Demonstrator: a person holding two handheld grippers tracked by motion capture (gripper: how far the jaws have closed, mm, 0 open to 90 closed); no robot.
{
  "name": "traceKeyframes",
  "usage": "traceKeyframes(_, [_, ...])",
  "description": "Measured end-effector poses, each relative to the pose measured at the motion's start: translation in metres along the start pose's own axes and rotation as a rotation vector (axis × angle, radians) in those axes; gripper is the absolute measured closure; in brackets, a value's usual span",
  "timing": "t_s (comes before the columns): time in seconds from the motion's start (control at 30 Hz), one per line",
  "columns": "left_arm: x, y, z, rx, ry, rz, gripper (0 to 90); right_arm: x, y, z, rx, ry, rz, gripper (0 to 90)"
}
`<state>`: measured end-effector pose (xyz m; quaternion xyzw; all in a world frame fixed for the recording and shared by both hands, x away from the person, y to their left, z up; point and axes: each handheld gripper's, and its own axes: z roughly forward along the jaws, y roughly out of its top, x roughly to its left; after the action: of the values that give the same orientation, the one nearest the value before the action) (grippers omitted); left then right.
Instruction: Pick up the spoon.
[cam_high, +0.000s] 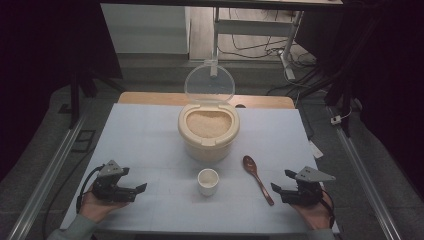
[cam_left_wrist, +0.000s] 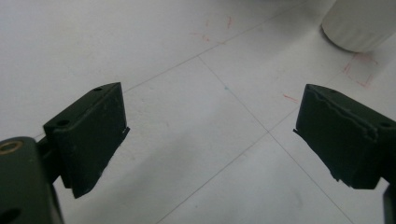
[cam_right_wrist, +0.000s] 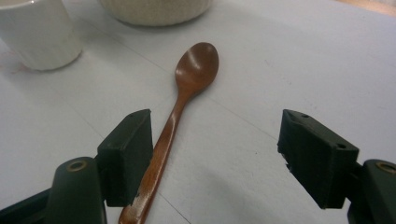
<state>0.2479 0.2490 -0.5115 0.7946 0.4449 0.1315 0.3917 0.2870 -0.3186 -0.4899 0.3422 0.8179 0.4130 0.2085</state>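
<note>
A: Start at the left. What is the left gripper (cam_high: 131, 186) doing?

B: It rests low on the white table cover (cam_high: 150, 135) near the front left corner, jaws spread wide and empty. In the left gripper view there is bare cover between them, and the white cup (cam_left_wrist: 362, 23) sits off at the upper right, well apart.

A: And in the middle?

B: The cup (cam_high: 208, 181) stands upright just in front of the cream rice container (cam_high: 208, 132), whose clear lid (cam_high: 209, 84) is tipped up and open, with grain showing inside.

A: Then the spoon?

B: The wooden spoon (cam_high: 257, 178) lies flat on the cover, right of the cup, bowl toward the container and handle running back toward the right gripper (cam_high: 281, 181). In the right gripper view the spoon (cam_right_wrist: 180, 109) has its handle passing just beside the inner face of one jaw; I can't tell whether they touch. Those jaws are spread apart too, holding nothing.

A: How would it handle?

B: I'd judge it light and stiff, with a glossy finish that may slide between hard pads. It lies flat, so the jaws must come down either side of the thin handle, close to the cover.

A: Where to grip?

B: Mid-handle or a little toward the tail, across the narrow width, so the bowl stays free for scooping. Too near the end and it could pivot under a load of rice.
</note>
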Motion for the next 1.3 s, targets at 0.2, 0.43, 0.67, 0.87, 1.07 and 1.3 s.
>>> traceKeyframes(0.2, [-0.001, 0.000, -0.001, 0.001, 0.006, 0.000, 8.7, 0.002, 0.001, 0.000, 0.008, -0.004, -0.017, 26.3])
traceKeyframes(0.43, [0.000, 0.000, -0.002, -0.015, 0.008, 0.003, 9.1, 0.002, 0.001, -0.001, 0.013, -0.008, -0.016, 27.7])
traceKeyframes(0.67, [-0.001, 0.000, -0.003, -0.016, 0.012, 0.008, 9.3, 0.002, 0.004, -0.003, 0.010, -0.008, -0.010, 28.7])
traceKeyframes(0.87, [-0.002, 0.000, -0.002, -0.015, 0.012, 0.011, 9.7, 0.005, 0.010, -0.007, 0.014, -0.020, -0.008, 29.8])
traceKeyframes(1.07, [-0.002, 0.000, -0.003, -0.017, 0.013, 0.013, 10.0, 0.006, 0.015, -0.009, 0.020, -0.020, 0.003, 30.7])
traceKeyframes(1.3, [-0.003, 0.000, -0.002, -0.013, 0.007, 0.016, 10.1, 0.012, 0.027, -0.010, 0.044, -0.018, 0.022, 32.3])
